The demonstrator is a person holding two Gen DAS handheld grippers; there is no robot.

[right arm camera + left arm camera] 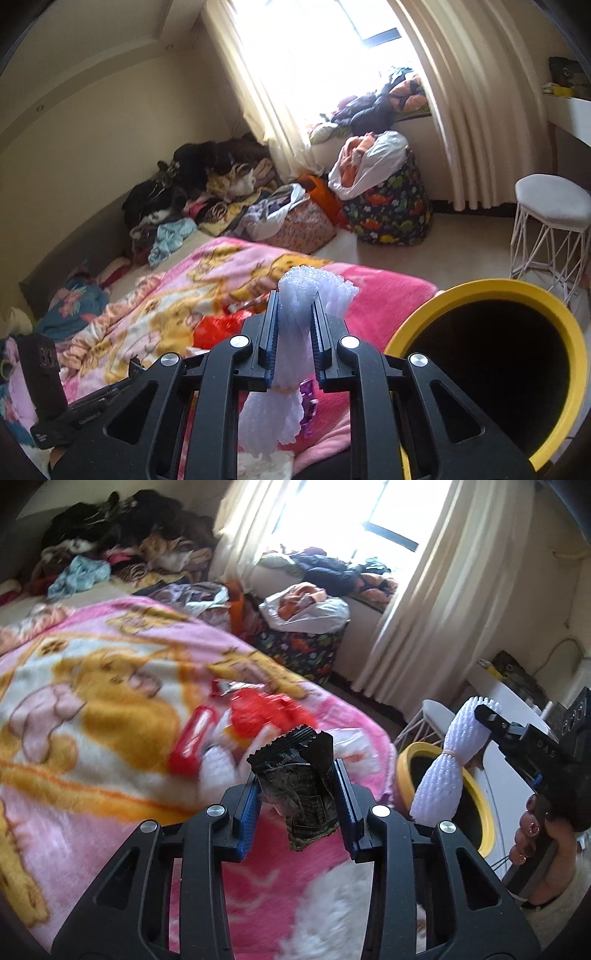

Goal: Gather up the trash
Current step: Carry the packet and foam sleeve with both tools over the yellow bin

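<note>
From the left wrist view, a crumpled black snack wrapper [295,771] is pinched between the blue pads of the left gripper [295,794]. The wrapper is held up above a fluffy pink blanket with yellow cartoon pictures [110,709]. The writing on the wrapper is too small to be read. More trash, a red plastic wrapper [258,716], is seen lying on the blanket just behind, but it is blurred and its edges are hard to make out. To the right, a white foam net sleeve [448,760] is held by the right gripper [491,720], in front of a round bin with a yellow rim [402,764]. Much of the bin is hidden by the sleeve. A hand [535,834] is seen on the handle, cut off at the edge.

From the right wrist view, the right gripper [293,332] is closed tight on the white foam net sleeve [284,369], which is squeezed thin between the pads. The yellow-rimmed bin [491,291] is seen just beside it on the right, with a dark inside. Its lower part is cut off. A bit of something purple [308,398] peeks out behind the sleeve and cannot be made out. The red wrapper [218,328] is partly hidden behind the fingers.
</note>
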